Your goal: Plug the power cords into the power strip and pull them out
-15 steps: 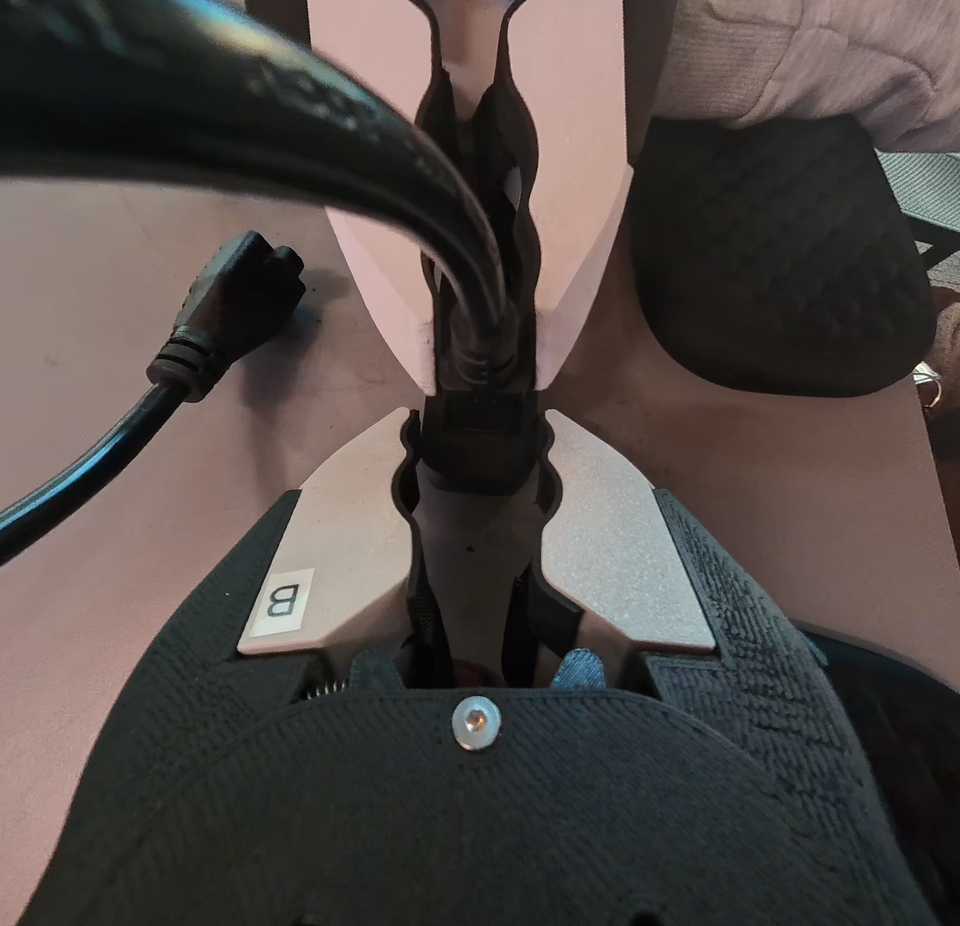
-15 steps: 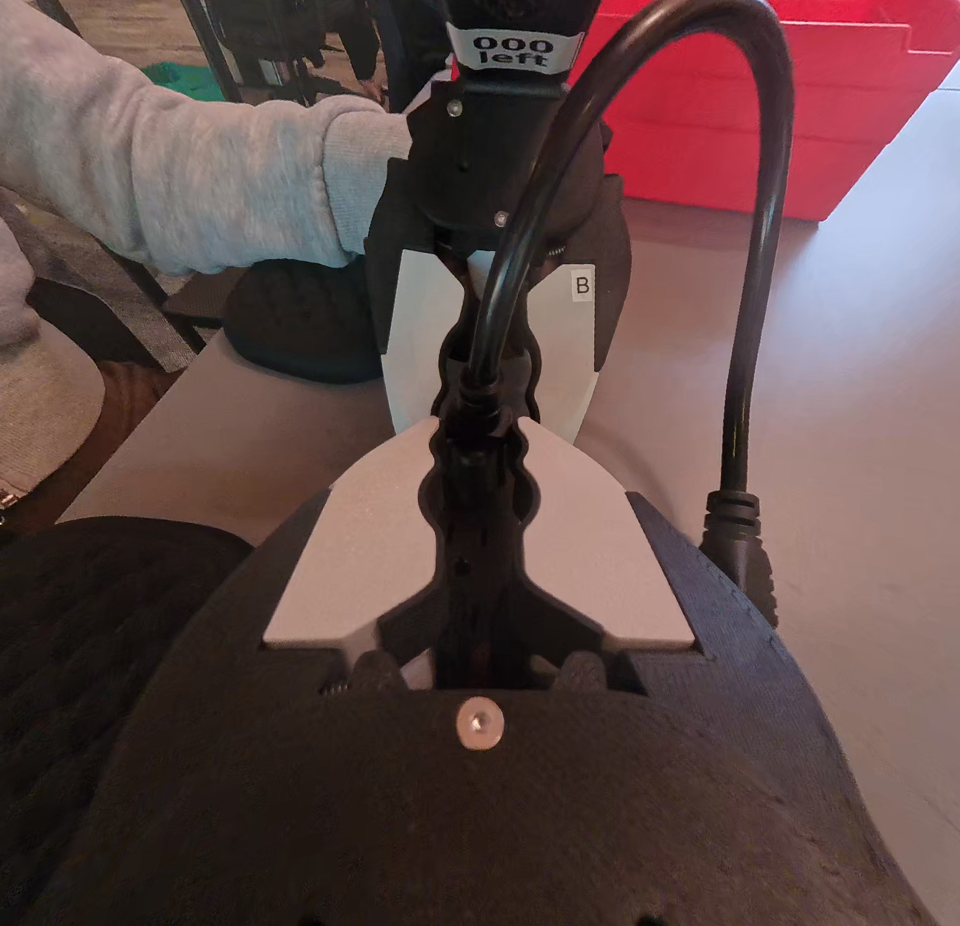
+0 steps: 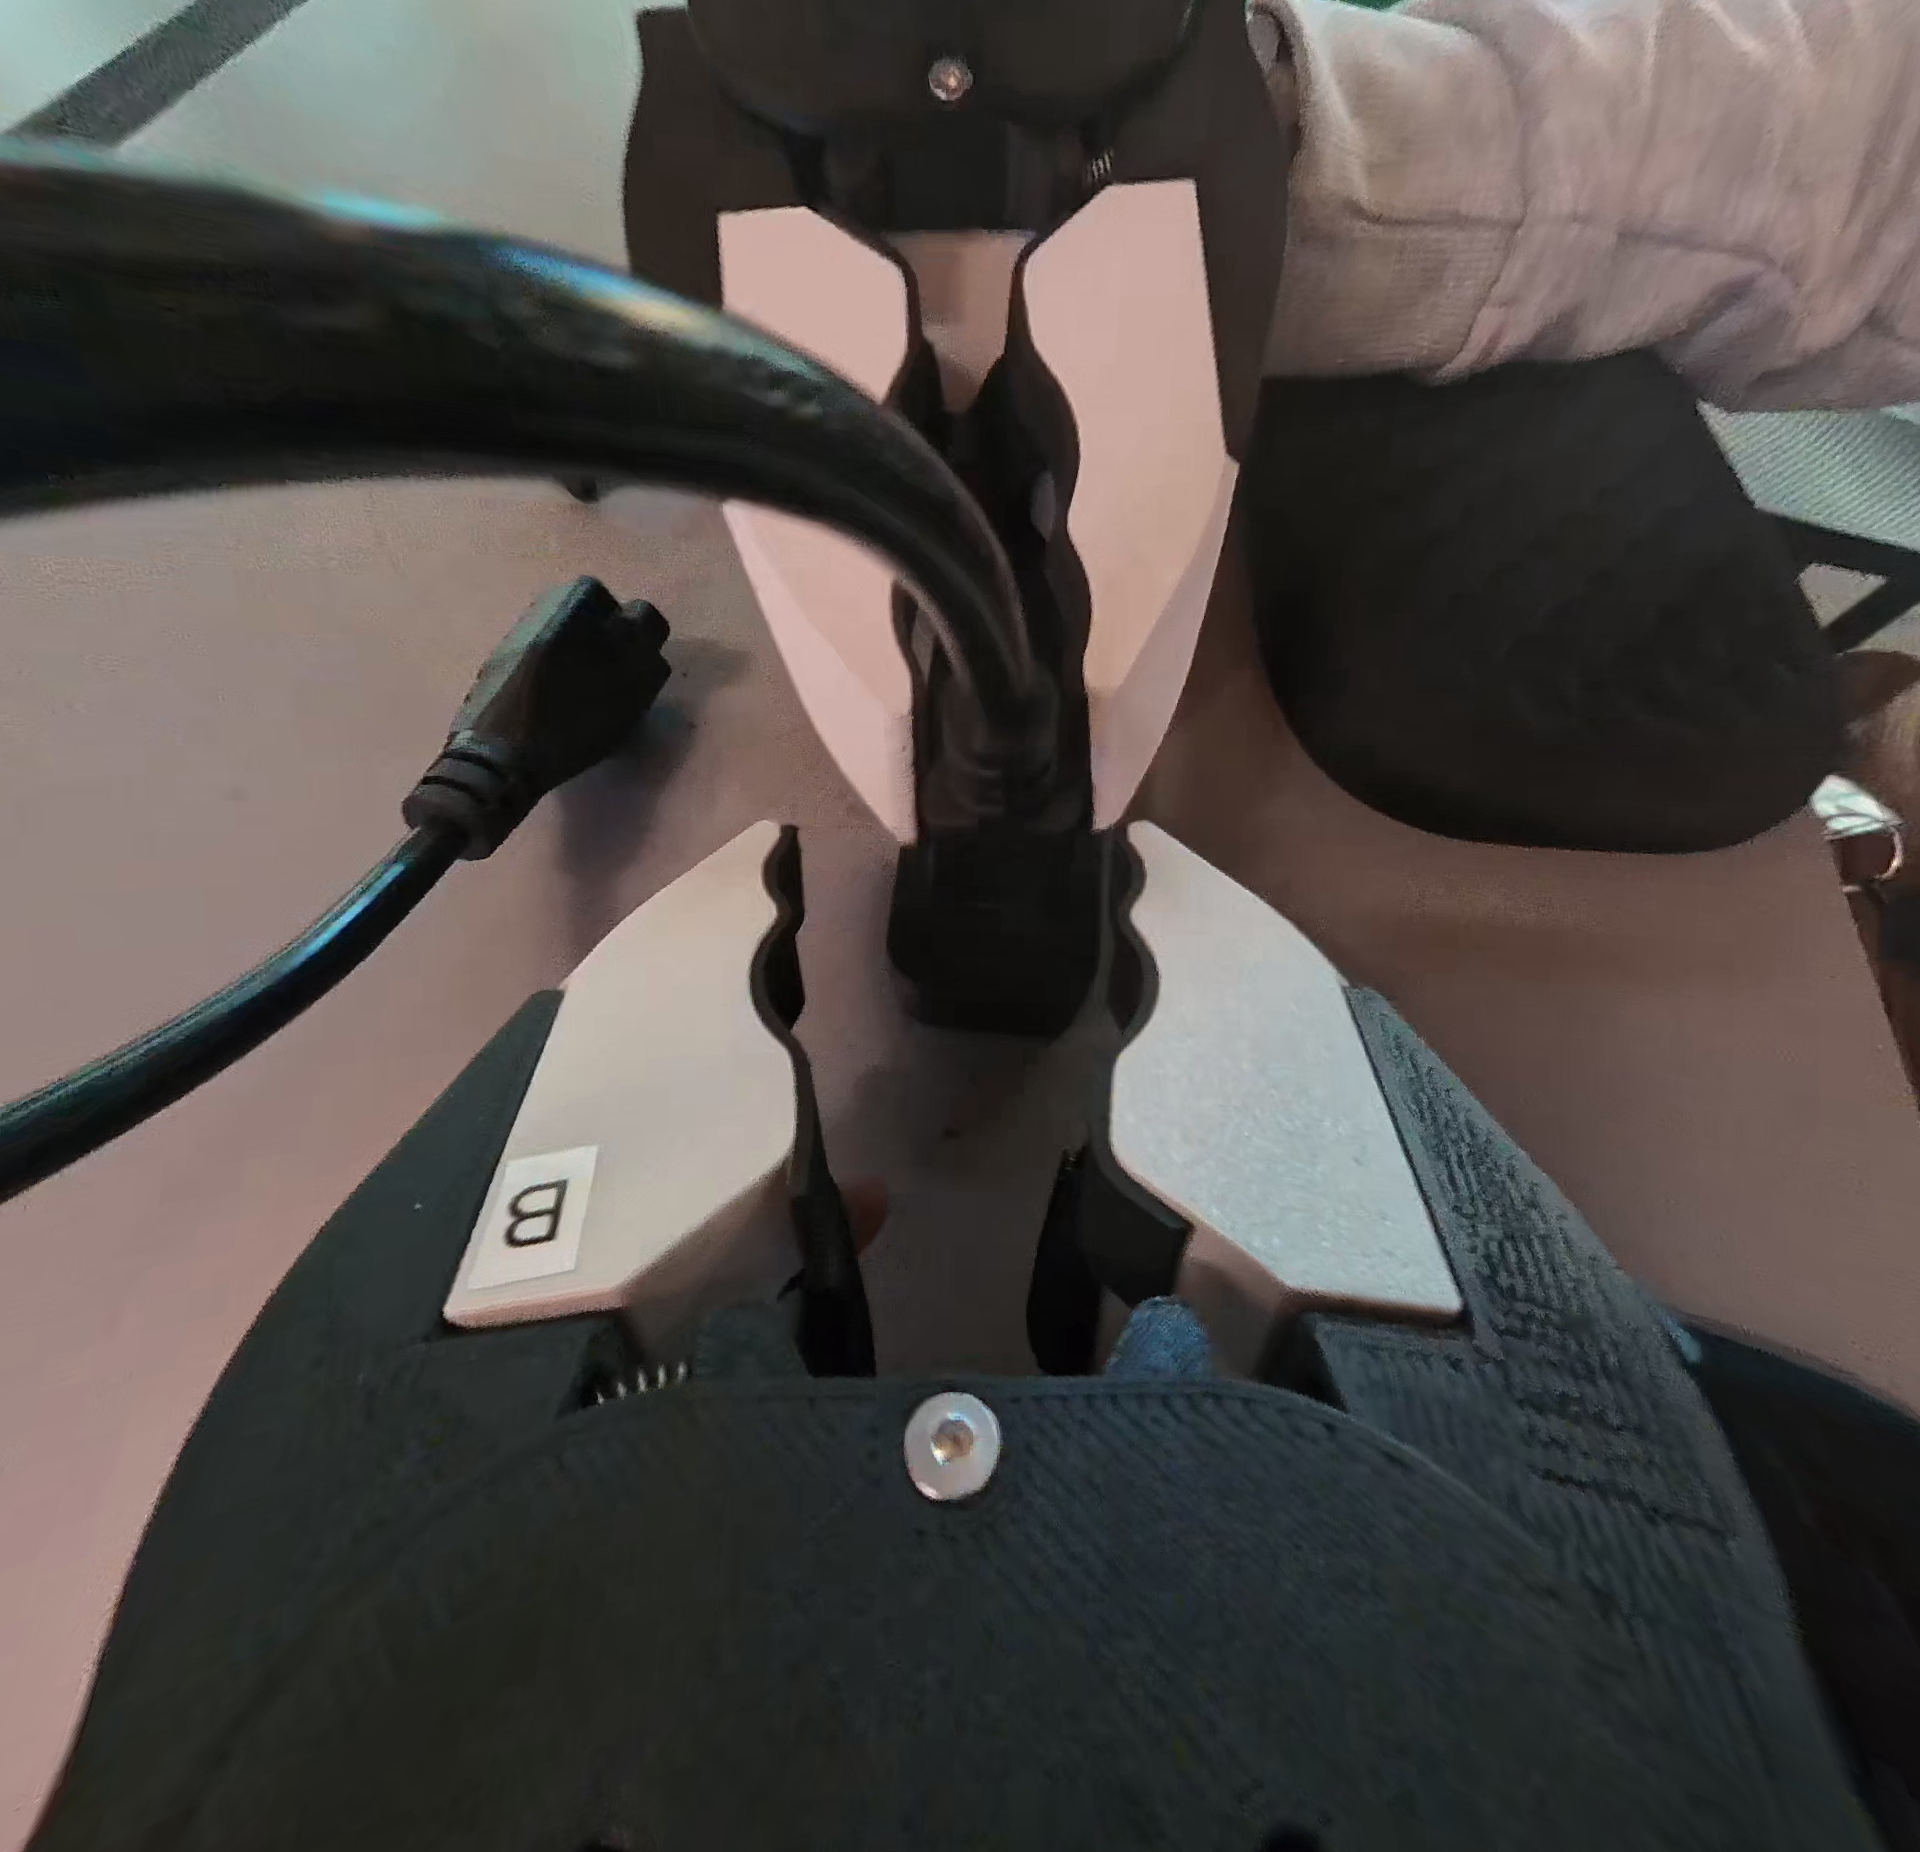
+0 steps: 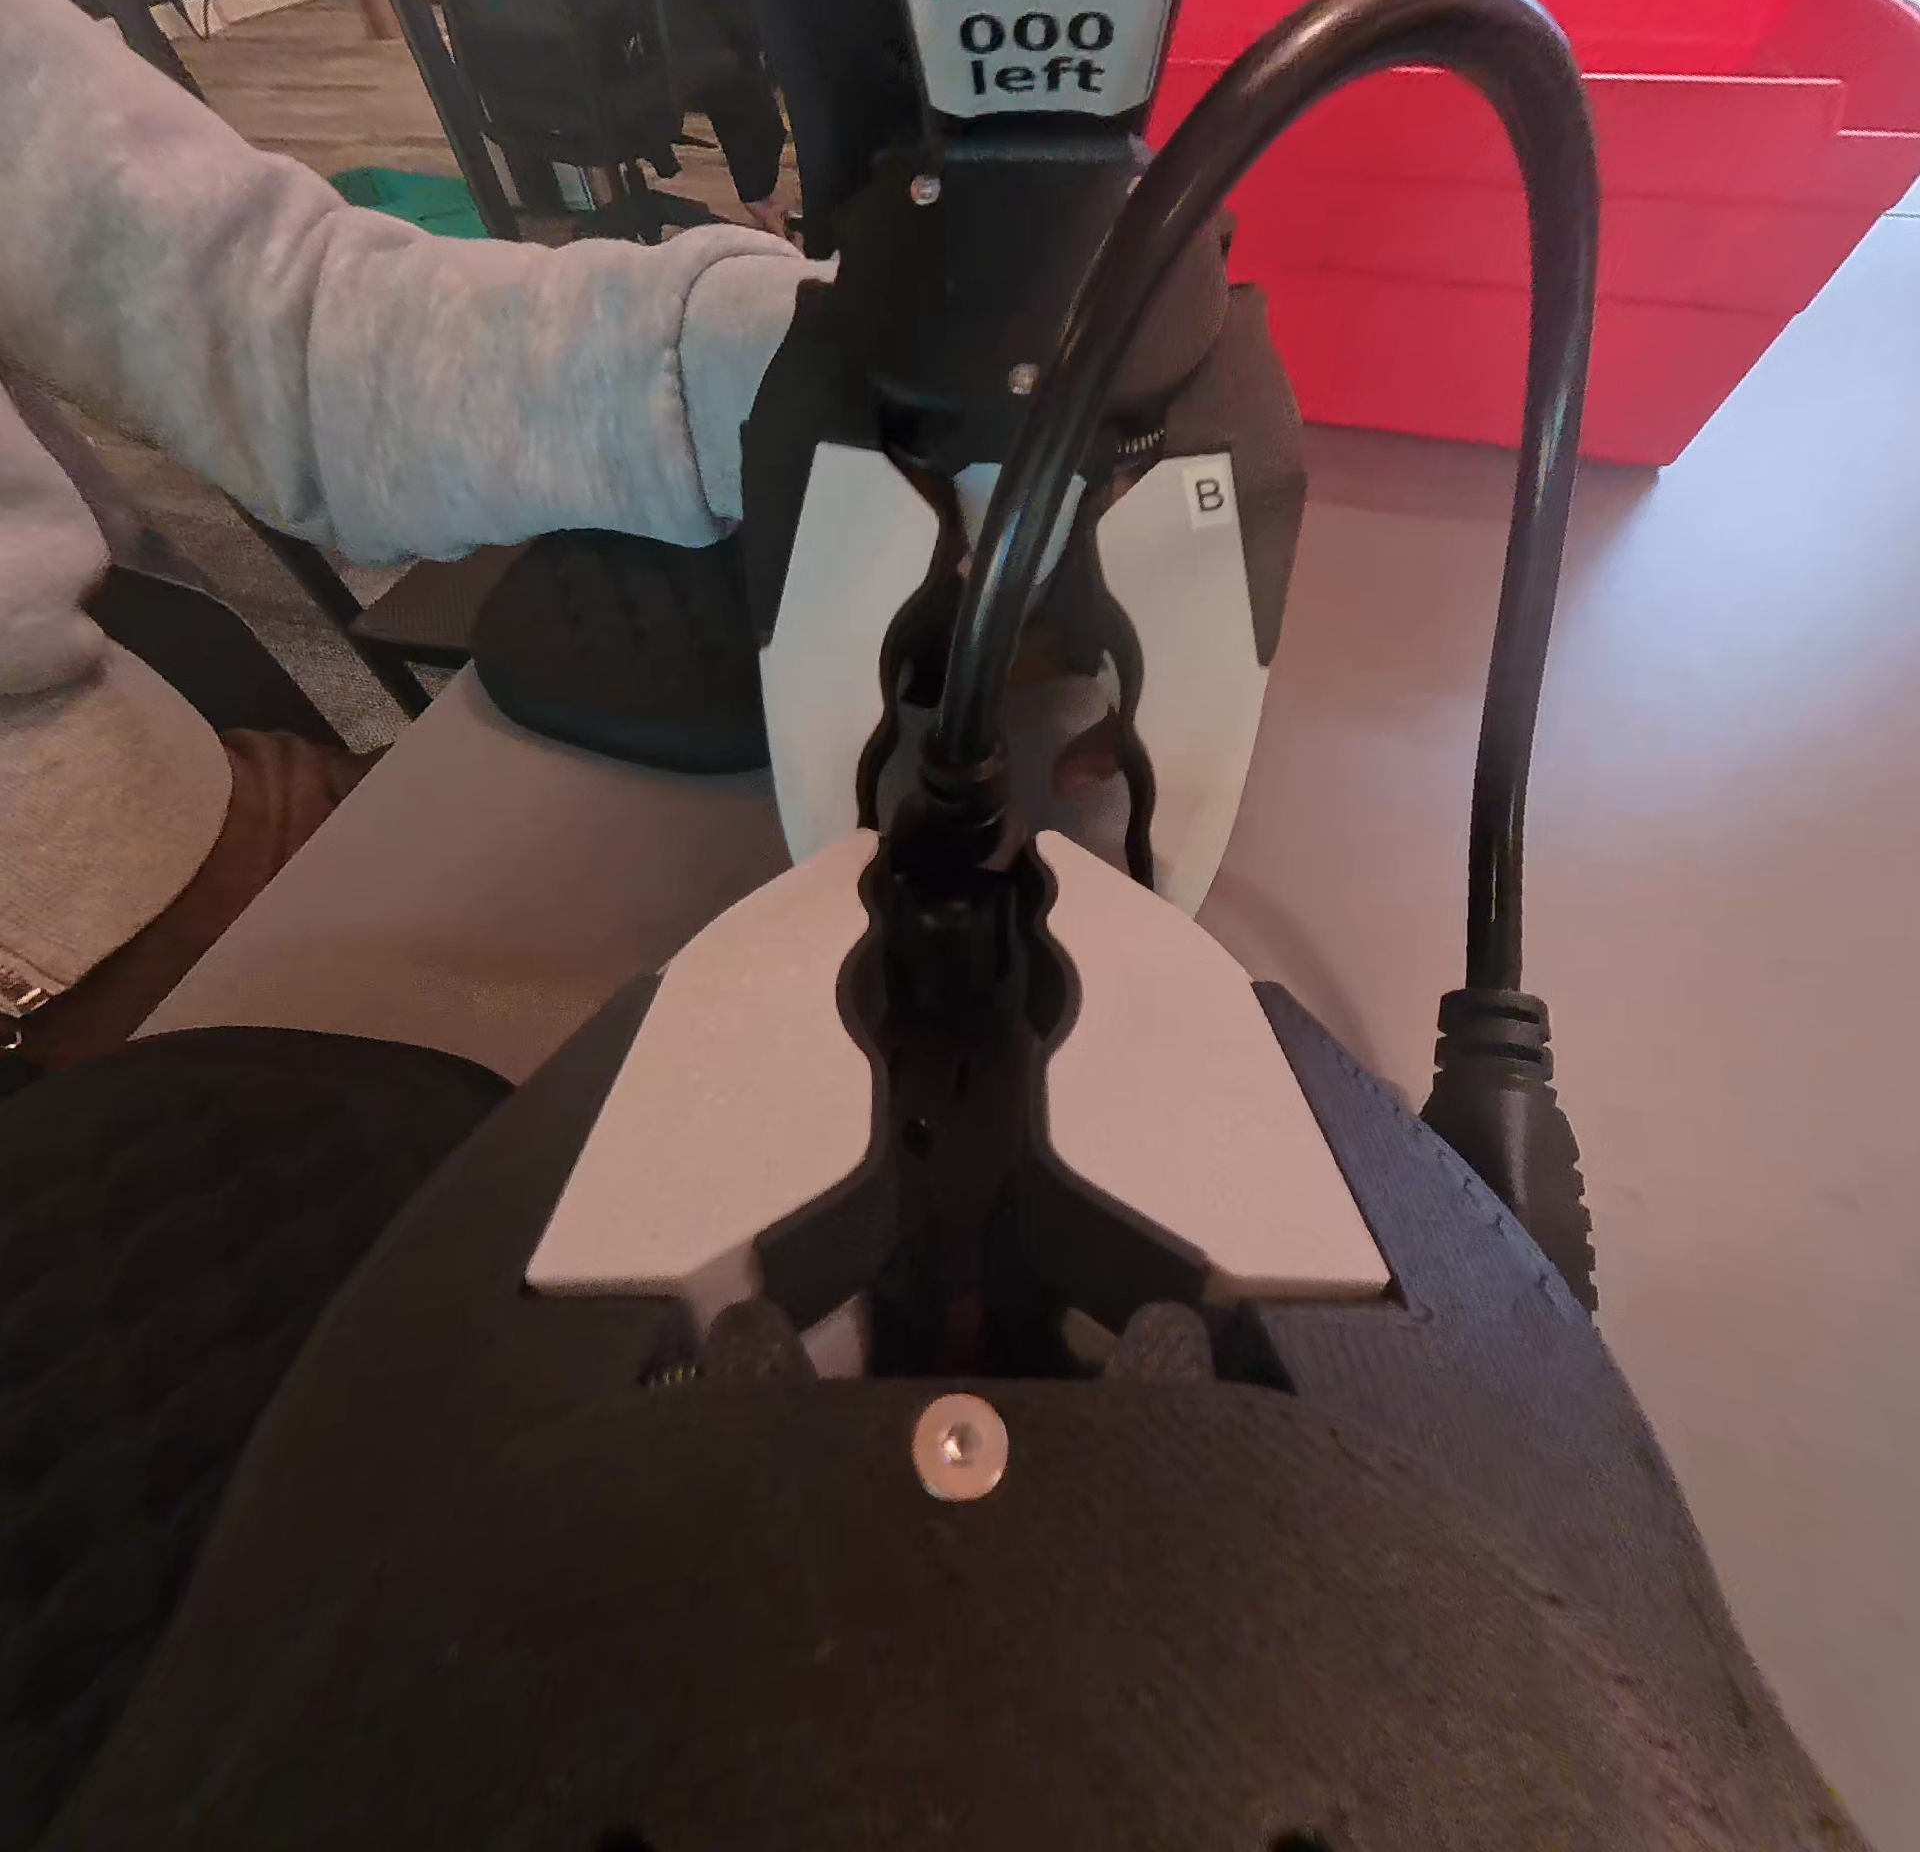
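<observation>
A black power cord lies on the grey table [image 3: 208,815]. Its plug [image 3: 992,929] sits between my two grippers, which face each other tip to tip. My left gripper [image 3: 954,846] is open: the plug rests against the right finger with a clear gap on the left. My right gripper [image 4: 953,846] is shut on the plug [image 4: 940,929], and it shows opposite in the left wrist view [image 3: 1003,815]. The cord [image 4: 1538,348] arches up and over to its other connector [image 4: 1507,1106], which lies on the table [image 3: 561,701]. No power strip shows.
Red bins [image 4: 1507,192] stand at the table's far side. A black padded chair part [image 3: 1507,607] sits just past the table edge. A person's grey sleeves [image 3: 1558,171] [image 4: 364,348] reach in behind each gripper. Only a small space, under 4 cm, lies between the two pairs of fingers.
My left gripper has opened and let go of the plug it was shut on. My right gripper still holds the plug. The grippers have drawn slightly apart.
</observation>
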`<state>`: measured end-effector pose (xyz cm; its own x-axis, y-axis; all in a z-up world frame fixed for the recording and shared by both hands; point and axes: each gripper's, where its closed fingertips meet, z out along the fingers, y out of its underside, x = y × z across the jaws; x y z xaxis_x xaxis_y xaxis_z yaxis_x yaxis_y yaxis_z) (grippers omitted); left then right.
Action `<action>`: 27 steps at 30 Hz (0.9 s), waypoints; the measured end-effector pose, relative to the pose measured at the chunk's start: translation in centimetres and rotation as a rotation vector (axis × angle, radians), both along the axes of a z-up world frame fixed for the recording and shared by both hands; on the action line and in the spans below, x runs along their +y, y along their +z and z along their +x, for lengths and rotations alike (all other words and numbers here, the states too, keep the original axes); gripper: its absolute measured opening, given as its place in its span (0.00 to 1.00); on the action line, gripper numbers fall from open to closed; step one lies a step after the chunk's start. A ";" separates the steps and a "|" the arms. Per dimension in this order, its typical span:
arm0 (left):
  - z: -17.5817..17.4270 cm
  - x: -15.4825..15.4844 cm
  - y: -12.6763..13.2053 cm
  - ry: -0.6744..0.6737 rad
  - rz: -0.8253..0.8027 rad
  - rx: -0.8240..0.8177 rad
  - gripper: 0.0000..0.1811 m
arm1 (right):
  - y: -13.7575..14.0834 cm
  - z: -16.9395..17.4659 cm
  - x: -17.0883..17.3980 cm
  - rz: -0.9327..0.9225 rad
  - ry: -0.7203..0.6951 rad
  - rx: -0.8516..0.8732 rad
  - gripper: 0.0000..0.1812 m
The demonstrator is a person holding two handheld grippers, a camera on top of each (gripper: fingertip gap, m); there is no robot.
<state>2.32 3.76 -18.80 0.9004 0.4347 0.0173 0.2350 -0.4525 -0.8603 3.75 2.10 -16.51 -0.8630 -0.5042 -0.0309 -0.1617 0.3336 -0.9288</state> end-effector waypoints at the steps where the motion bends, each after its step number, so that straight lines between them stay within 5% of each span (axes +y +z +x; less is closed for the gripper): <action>1: 0.0 -0.2 0.3 0.001 0.021 -0.001 0.31 | 0.0 0.0 0.0 0.001 0.001 0.000 0.13; 5: 0.8 -0.8 0.5 -0.033 0.044 -0.019 0.23 | 0.0 0.1 0.1 0.001 0.009 -0.003 0.13; 12: 1.1 -0.8 0.9 -0.035 0.033 0.001 0.27 | 0.0 0.2 0.2 0.002 0.023 -0.007 0.13; 21: 1.9 -0.9 -0.4 -0.068 -0.017 -0.050 0.03 | 0.0 0.2 0.2 0.005 0.026 -0.009 0.13; 27: 1.9 -0.7 -0.5 -0.032 0.057 -0.221 0.01 | 0.1 0.2 0.1 -0.024 0.016 0.030 0.12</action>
